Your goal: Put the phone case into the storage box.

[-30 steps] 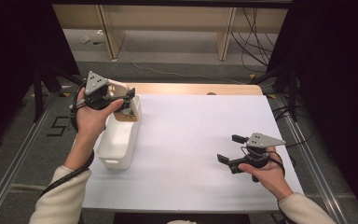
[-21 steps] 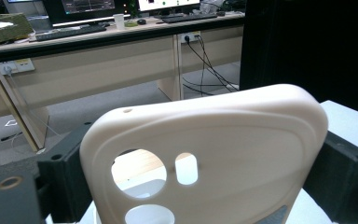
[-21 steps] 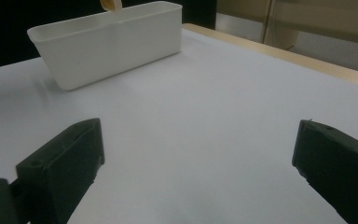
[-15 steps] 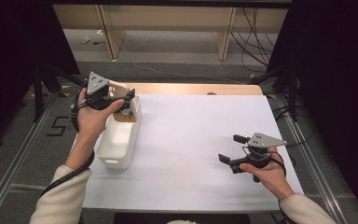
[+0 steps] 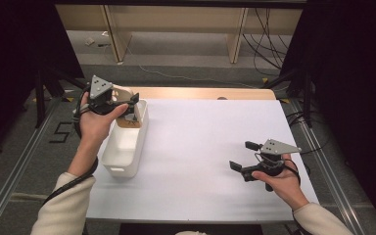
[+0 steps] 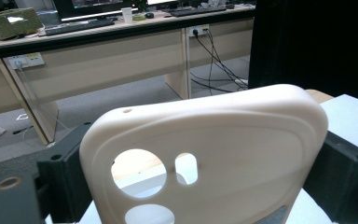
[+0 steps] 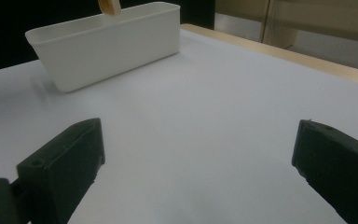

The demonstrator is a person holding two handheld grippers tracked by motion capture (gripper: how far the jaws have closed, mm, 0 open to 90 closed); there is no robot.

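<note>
My left hand-held gripper (image 5: 127, 105) is clamped on a cream phone case (image 6: 205, 158), held over the far end of the white bin (image 5: 125, 147). My right hand-held gripper (image 5: 245, 155) hovers above the bench (image 5: 205, 132), well to the right of the bin, jaws spread wide with nothing between them.

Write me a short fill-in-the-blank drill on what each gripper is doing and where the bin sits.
1. The left gripper is shut on a cream phone ____.
2. The right gripper's jaws stand ____ over the bare table.
3. The white bin lies at the table's ____ edge in the high view.

Missing words: case; open; left
</note>
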